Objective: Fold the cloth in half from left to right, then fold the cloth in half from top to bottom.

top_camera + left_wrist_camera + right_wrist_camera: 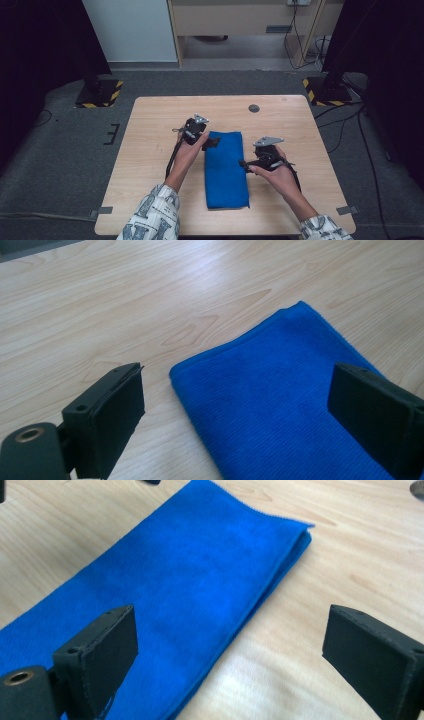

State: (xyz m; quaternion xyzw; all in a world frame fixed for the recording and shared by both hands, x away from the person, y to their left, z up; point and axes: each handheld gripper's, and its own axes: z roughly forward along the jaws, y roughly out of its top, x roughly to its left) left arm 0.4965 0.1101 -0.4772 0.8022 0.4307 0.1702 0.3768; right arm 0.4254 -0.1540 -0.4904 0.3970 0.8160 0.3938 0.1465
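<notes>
Folded blue towel (226, 169) flat on tabletop (150, 150). Left gripper (212, 142) at its far-left corner, right gripper (243, 164) at right edge; jaws on both spread wide, gripping nothing.

Even overhead light, table (150, 125) bright, room edges dark; close views sharp

A bright blue cloth (226, 170) lies at the frame's centre on a pale wood-grain table (150, 150). At the bottom edge, the sleeves (155, 220) carry a white-and-blue pattern; both grippers' jaws are black.
</notes>
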